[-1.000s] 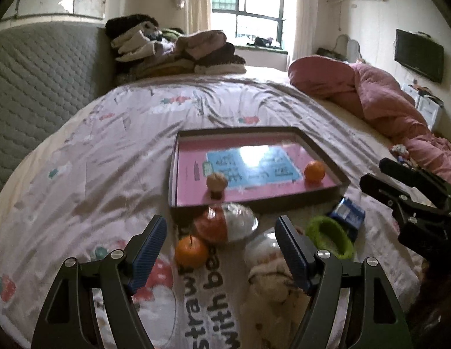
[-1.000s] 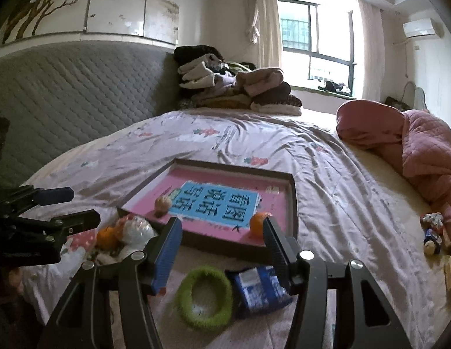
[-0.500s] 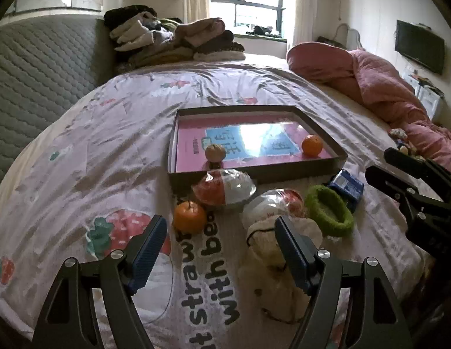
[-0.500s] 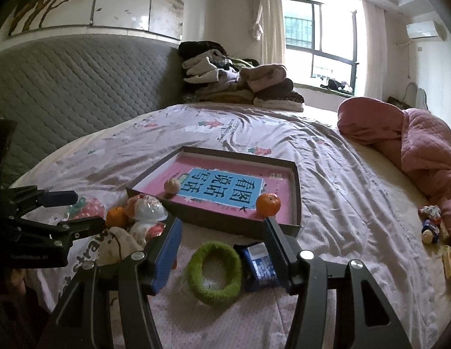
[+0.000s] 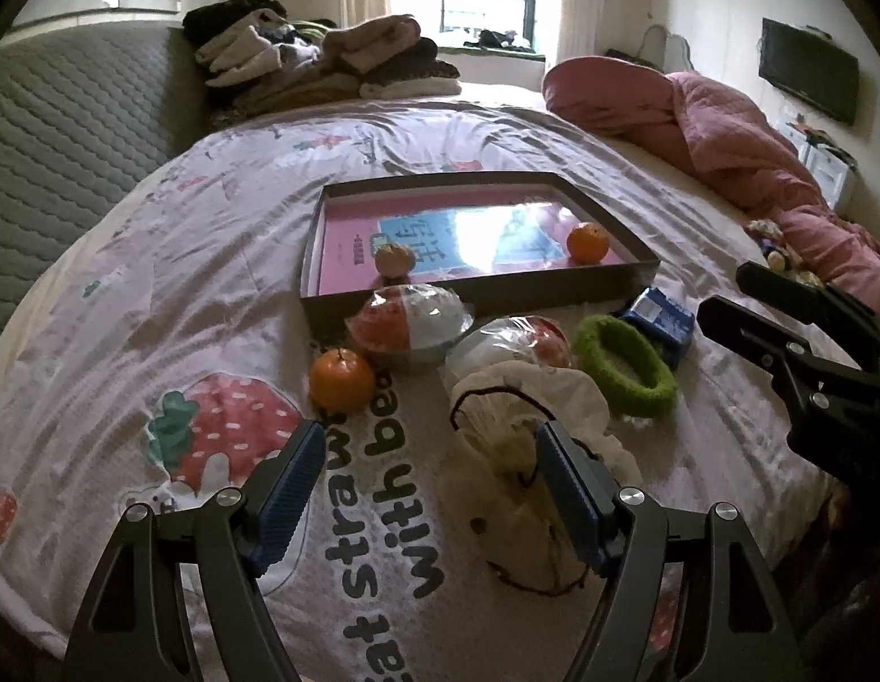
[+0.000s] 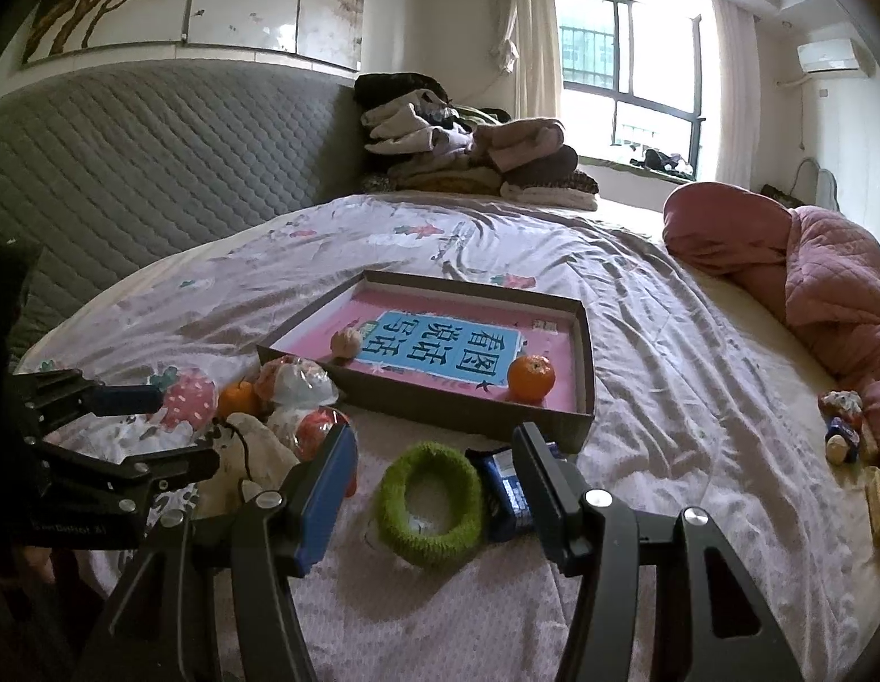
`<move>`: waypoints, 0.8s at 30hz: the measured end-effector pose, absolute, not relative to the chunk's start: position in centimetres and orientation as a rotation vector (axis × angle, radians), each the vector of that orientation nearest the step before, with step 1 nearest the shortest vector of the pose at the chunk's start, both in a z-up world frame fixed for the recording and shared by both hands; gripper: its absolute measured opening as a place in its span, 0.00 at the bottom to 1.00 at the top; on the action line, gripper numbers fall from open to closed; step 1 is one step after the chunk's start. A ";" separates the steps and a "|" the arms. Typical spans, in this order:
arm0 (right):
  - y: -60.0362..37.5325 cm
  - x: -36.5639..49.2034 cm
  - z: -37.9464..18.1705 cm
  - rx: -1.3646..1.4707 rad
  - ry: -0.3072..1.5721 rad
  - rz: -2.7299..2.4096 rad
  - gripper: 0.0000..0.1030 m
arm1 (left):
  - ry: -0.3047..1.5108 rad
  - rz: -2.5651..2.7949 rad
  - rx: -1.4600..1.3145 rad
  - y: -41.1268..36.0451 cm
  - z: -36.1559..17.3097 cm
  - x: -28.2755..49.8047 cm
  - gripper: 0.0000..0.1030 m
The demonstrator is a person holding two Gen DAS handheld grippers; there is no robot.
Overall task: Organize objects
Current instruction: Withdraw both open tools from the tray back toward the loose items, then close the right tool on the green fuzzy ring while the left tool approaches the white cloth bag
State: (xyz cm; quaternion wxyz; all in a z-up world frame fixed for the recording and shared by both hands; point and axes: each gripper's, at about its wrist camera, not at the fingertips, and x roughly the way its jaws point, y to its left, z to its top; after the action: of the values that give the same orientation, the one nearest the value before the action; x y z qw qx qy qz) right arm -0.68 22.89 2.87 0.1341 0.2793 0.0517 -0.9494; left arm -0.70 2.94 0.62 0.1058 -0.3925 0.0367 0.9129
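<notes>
A shallow brown box (image 5: 479,291) with a pink and blue book in its bottom lies on the bed and holds an orange (image 5: 587,241) and a small brown nut-like ball (image 5: 393,260). In front of it lie a loose orange (image 5: 342,379), two plastic-wrapped bowls (image 5: 408,318) (image 5: 513,341), a white bag with a black cord (image 5: 525,426), a green fuzzy ring (image 6: 431,497) and a blue packet (image 6: 505,491). My left gripper (image 5: 425,454) hangs open over the sheet, short of the loose orange and the bag. My right gripper (image 6: 434,454) is open just above the green ring, holding nothing.
A pink quilt (image 6: 826,284) is bunched at the right, with small toys (image 6: 843,420) beside it. Folded clothes (image 6: 474,153) are stacked at the far end by the grey padded headboard (image 6: 127,170). The bed edge runs close under both grippers.
In both views the objects have slid up the frame, away from the fingertips. The loose orange no longer sits between the left fingers. Both jaws keep the same width.
</notes>
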 end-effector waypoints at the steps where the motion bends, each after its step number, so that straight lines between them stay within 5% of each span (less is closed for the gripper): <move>1: 22.9 -0.7 2.8 0.814 0.153 -2.751 0.56 | 0.105 2.691 -1.158 2.9 0.6 -0.7 0.75; 24: 22.2 -0.9 0.1 0.941 0.219 -2.671 0.56 | 0.051 2.611 -1.277 2.7 -1.4 -1.2 0.75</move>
State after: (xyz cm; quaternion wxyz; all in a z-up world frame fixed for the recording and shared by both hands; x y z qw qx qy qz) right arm -0.95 22.21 0.15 0.1499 0.3276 0.0762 -0.9297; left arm -1.23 2.70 -1.40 0.1170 -0.4364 0.0174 0.8919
